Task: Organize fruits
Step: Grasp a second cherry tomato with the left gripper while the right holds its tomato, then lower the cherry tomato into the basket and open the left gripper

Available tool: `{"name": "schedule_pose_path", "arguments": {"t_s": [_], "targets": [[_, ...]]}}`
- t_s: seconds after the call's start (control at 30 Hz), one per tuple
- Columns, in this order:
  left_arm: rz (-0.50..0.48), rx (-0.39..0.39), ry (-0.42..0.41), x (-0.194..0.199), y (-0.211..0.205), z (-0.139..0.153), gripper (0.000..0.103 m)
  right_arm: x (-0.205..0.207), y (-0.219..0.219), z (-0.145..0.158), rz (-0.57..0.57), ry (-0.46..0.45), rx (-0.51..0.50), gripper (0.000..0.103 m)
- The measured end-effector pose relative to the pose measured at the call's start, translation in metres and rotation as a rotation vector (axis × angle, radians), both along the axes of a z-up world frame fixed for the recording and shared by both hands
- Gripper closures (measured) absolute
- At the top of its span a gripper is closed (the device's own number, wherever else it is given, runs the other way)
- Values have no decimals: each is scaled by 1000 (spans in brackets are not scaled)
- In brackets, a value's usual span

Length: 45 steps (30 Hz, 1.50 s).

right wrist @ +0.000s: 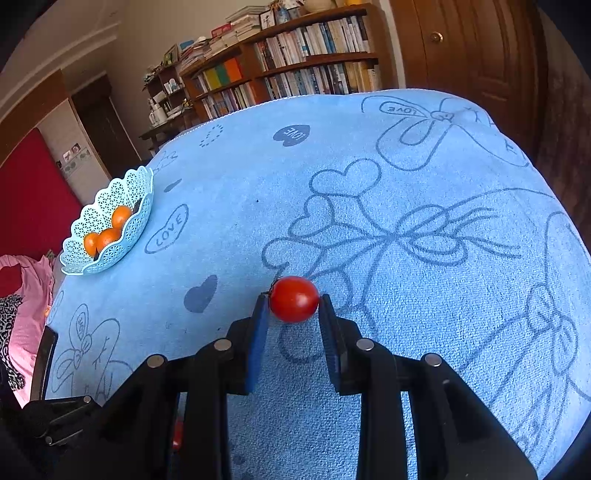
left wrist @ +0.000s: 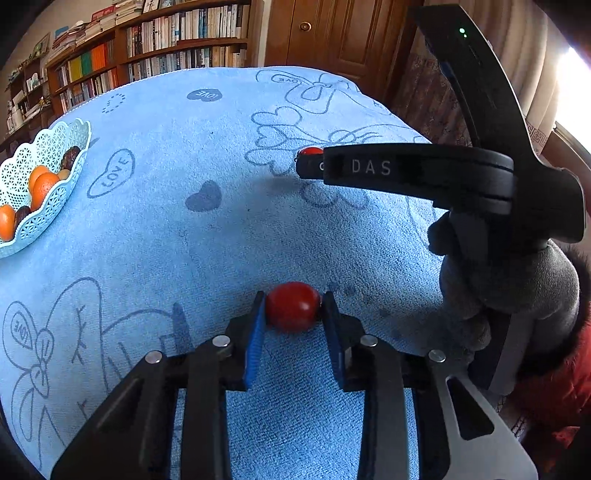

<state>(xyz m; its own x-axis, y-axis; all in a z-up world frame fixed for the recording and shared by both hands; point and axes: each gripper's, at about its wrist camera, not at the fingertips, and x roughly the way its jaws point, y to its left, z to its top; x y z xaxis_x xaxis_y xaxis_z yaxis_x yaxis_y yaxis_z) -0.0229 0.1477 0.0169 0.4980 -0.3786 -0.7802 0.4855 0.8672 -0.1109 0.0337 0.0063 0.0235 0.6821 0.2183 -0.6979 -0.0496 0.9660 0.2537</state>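
Note:
In the left wrist view my left gripper (left wrist: 292,301) is shut on a red cherry tomato (left wrist: 291,308), held between its blue pads (left wrist: 256,332) low over the blue cloth (left wrist: 184,240). A second cherry tomato (right wrist: 293,300) sits between the fingertips of my right gripper (right wrist: 293,304), which is shut on it. From the left wrist camera, that gripper (left wrist: 308,162) shows side-on, hovering above the cloth with its tomato (left wrist: 311,150) peeking out at the tip. A light blue lattice basket (left wrist: 55,192) (right wrist: 110,236) at the far left holds oranges (left wrist: 42,186) and dark fruits.
The blue towel-like cloth with heart and "LOVE" prints covers the whole table (right wrist: 406,221). A grey-gloved hand (left wrist: 509,295) with a red sleeve holds the right gripper. Bookshelves (right wrist: 295,62) and a wooden door (left wrist: 332,33) stand beyond the table's far edge.

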Motion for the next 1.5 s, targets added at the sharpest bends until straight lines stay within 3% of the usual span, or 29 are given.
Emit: {"name": "schedule_pose_path", "arguments": {"t_s": [0.17, 0.4, 0.8, 1.13, 1.5], "targets": [[28, -30, -26, -1, 7, 8, 73, -1, -1, 0, -1, -4, 5, 75], [110, 17, -77, 4, 19, 16, 73, -1, -2, 0, 0, -8, 5, 75], [424, 5, -190, 42, 114, 62, 73, -1, -2, 0, -6, -9, 3, 75], [618, 39, -252, 81, 169, 74, 72, 0, -1, -2, -10, -2, -9, 75], [691, 68, -286, 109, 185, 72, 72, 1, 2, -4, -10, 4, -21, 75]]}}
